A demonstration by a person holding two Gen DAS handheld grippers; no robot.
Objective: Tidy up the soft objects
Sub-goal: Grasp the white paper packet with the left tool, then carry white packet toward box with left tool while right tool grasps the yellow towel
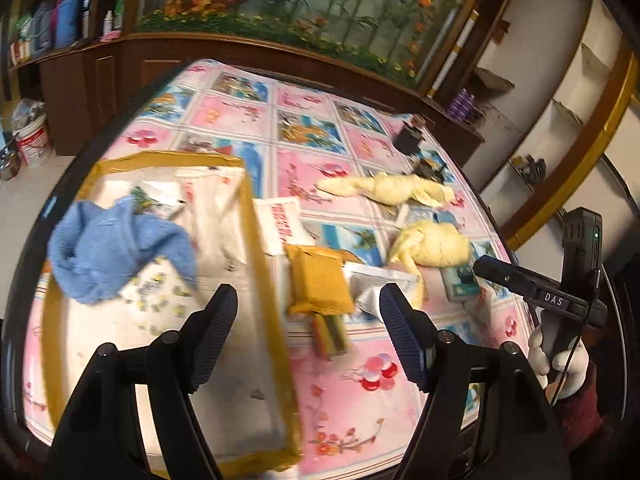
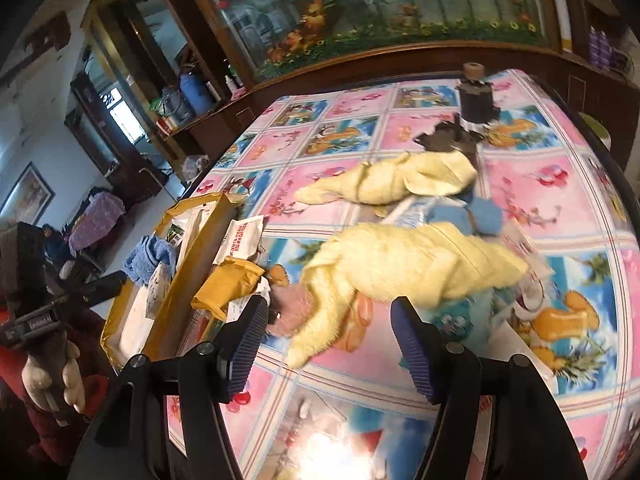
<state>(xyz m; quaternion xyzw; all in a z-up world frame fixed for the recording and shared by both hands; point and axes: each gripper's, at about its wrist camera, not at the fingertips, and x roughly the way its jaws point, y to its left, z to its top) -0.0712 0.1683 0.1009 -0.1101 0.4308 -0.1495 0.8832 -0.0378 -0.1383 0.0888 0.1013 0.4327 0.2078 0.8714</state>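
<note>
The left gripper (image 1: 308,320) hangs with its jaws spread wide and empty above the edge of a shallow cardboard tray (image 1: 256,240) rimmed in tan tape. A blue towel (image 1: 116,248) lies crumpled in the tray's far corner, over papers. Just right of the tray sit a yellow padded envelope (image 1: 320,280) and a silver pouch (image 1: 372,288).

The right gripper (image 2: 330,332) is likewise spread and empty, hovering near a pale yellow cloth (image 2: 408,268); a second yellow cloth (image 2: 392,180) lies farther back, beside what may be a small blue cloth (image 2: 486,214), blurred.

All rests on a table (image 1: 360,392) under a glossy pink-and-blue pictured cover. Behind it stands dark wooden cabinetry with a flower mural (image 2: 400,8).
</note>
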